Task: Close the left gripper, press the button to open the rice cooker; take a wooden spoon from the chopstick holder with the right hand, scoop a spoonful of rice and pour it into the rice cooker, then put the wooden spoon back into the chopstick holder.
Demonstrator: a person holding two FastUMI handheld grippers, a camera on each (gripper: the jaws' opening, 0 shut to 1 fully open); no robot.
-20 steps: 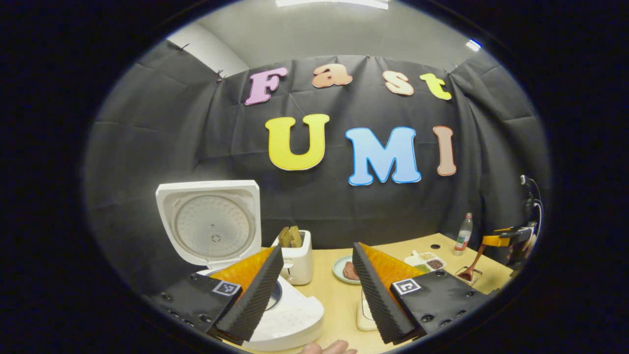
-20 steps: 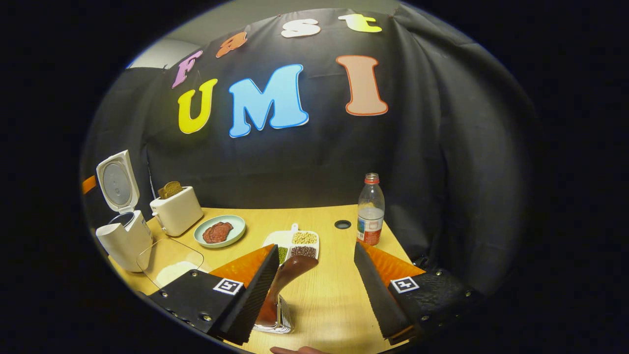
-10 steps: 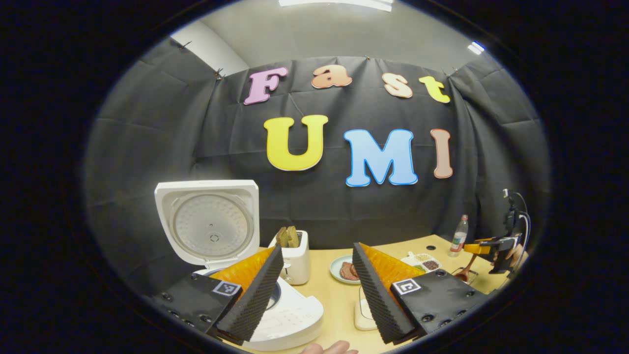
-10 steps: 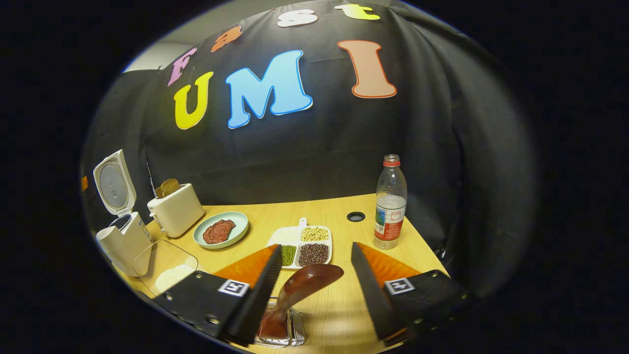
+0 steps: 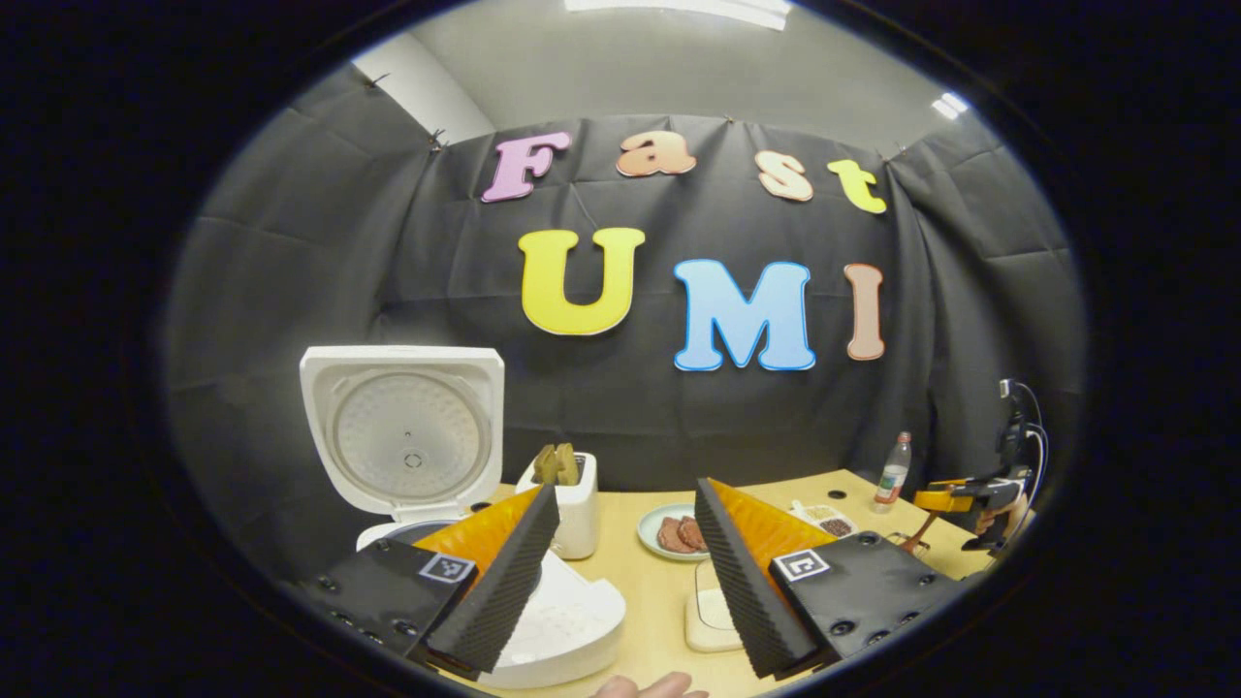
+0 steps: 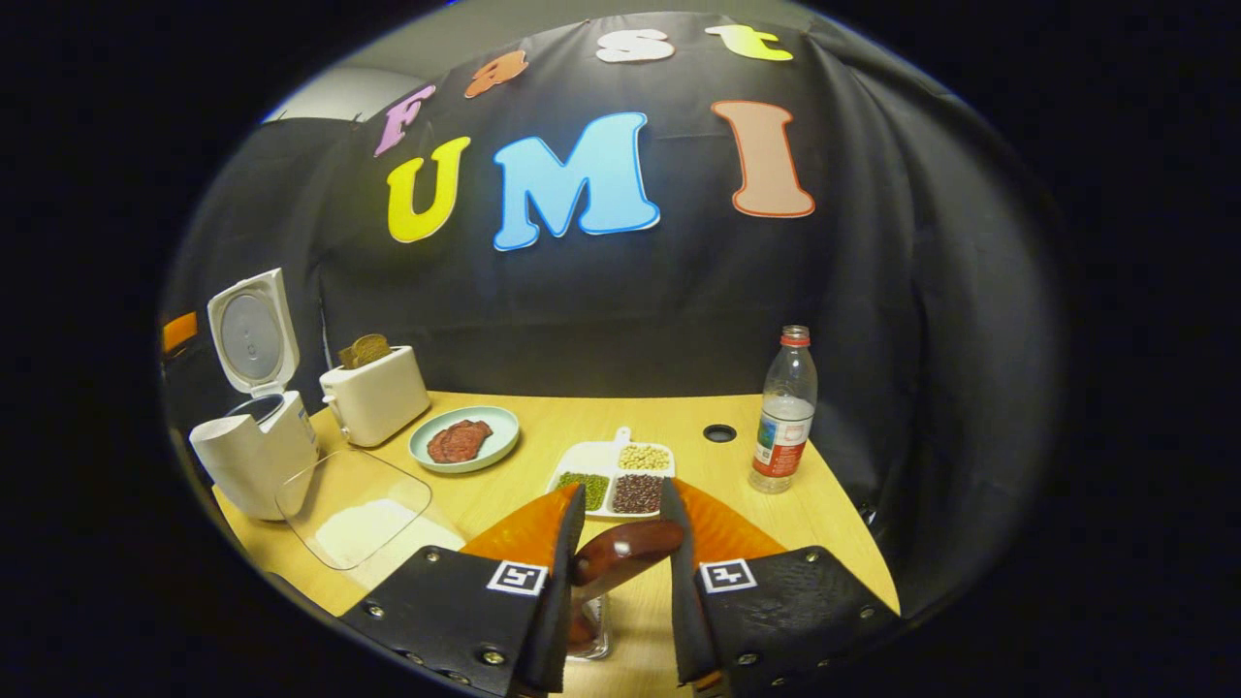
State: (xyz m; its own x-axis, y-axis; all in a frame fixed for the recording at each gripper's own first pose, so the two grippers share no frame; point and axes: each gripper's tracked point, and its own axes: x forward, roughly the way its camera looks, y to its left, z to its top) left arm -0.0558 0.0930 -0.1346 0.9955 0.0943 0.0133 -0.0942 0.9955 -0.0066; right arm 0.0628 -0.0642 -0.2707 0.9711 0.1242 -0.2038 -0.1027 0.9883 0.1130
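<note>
At the left end of the surface [image 6: 543, 417] the cooker [image 6: 254, 456] stands with its lid up, so the button press looks done; the left tool [image 5: 625, 572] hangs wide apart above it, carrying nothing. Beside the cooker lies a clear tray of rice [image 6: 361, 528], within reach for scooping. Farther right, the right tool [image 6: 620, 582] has narrowed around the spoon [image 6: 620, 557], which stands in the holder [image 6: 587, 635] with its bowl uppermost; whether both fingers press it cannot be told. Lifting it out seems next.
</note>
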